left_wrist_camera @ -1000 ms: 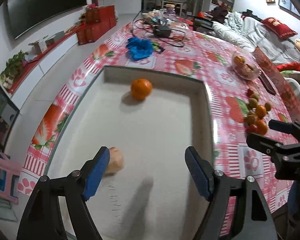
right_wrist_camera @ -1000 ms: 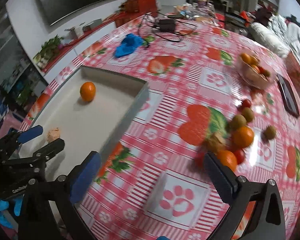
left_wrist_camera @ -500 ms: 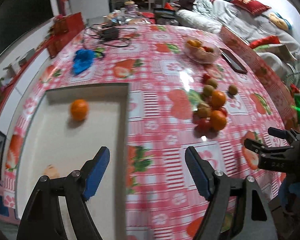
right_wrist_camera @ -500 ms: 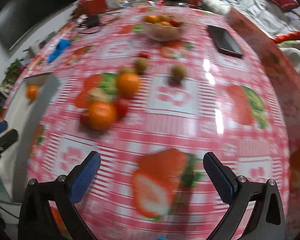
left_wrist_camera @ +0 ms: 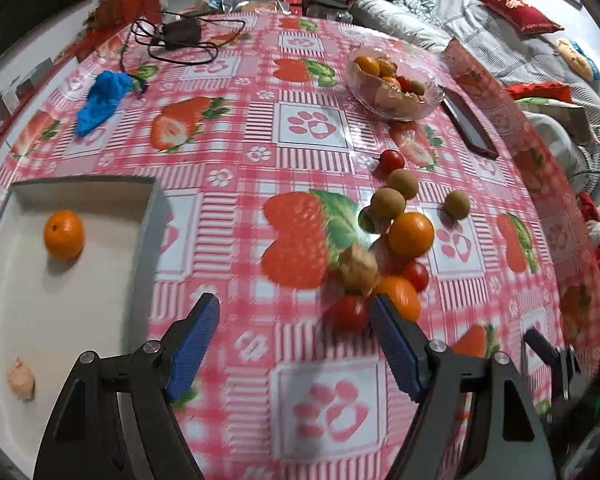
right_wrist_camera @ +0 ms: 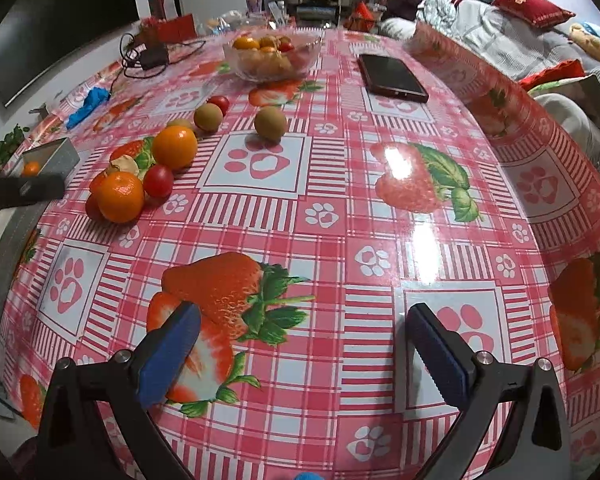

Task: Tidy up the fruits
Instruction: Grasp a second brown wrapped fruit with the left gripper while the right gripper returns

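Note:
A cluster of loose fruit lies on the strawberry tablecloth: two oranges point(left_wrist_camera: 411, 234) point(right_wrist_camera: 121, 196), cherry tomatoes point(left_wrist_camera: 348, 313), brown round fruits point(left_wrist_camera: 387, 204) and a tan lumpy fruit point(left_wrist_camera: 357, 267). A grey tray point(left_wrist_camera: 148, 216) at the left holds an orange point(left_wrist_camera: 63, 234) and a pale pink fruit point(left_wrist_camera: 20, 373). My left gripper point(left_wrist_camera: 294, 340) is open and empty, just short of the cluster. My right gripper point(right_wrist_camera: 300, 350) is open and empty over bare cloth, right of the cluster.
A glass bowl point(left_wrist_camera: 396, 108) point(right_wrist_camera: 274, 72) with fruit stands at the back. A dark phone point(right_wrist_camera: 392, 78) lies right of it. A blue cloth point(left_wrist_camera: 100, 100) and a black charger with cables point(left_wrist_camera: 180, 34) lie at the far left. The table edge curves close on the right.
Both grippers have swung right, away from the tray. The left one now faces the fruit cluster; the right one has moved past it over bare cloth. Both stayed open.

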Motion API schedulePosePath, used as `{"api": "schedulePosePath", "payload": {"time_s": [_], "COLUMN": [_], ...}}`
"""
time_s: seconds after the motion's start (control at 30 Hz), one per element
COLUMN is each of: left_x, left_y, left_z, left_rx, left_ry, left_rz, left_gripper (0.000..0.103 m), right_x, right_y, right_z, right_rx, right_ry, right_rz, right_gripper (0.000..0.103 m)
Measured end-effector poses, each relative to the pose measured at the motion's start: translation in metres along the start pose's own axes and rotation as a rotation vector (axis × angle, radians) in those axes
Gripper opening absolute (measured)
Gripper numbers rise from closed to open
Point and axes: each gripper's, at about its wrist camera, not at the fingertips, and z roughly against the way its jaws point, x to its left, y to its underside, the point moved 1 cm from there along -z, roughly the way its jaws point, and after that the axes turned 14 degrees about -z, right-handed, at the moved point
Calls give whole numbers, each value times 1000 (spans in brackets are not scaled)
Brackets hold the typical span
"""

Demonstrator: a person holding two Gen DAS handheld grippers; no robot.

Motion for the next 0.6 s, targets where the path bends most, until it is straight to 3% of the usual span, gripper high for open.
{"api": "schedulePosePath", "payload": {"time_s": [0.3,0.47,0.6], "left_x": [-9,-1,8], "left_y": [-33,-29,-22], "left_z": [-25,-29,-26], "left_rx": [7,15,11], "left_ry": [-7,23,-11], "left_rz": [-8,52,78], "left_gripper": [80,75,69], "right_x": [-1,-2,-2], "right_y": [0,1,1], "right_z": [-2,-1,-1], "right_rx": [-37,-44,-44], "right_ry": [-19,-24,-24], "right_rz": [8,11,11], "right_gripper": [103,103,103]}}
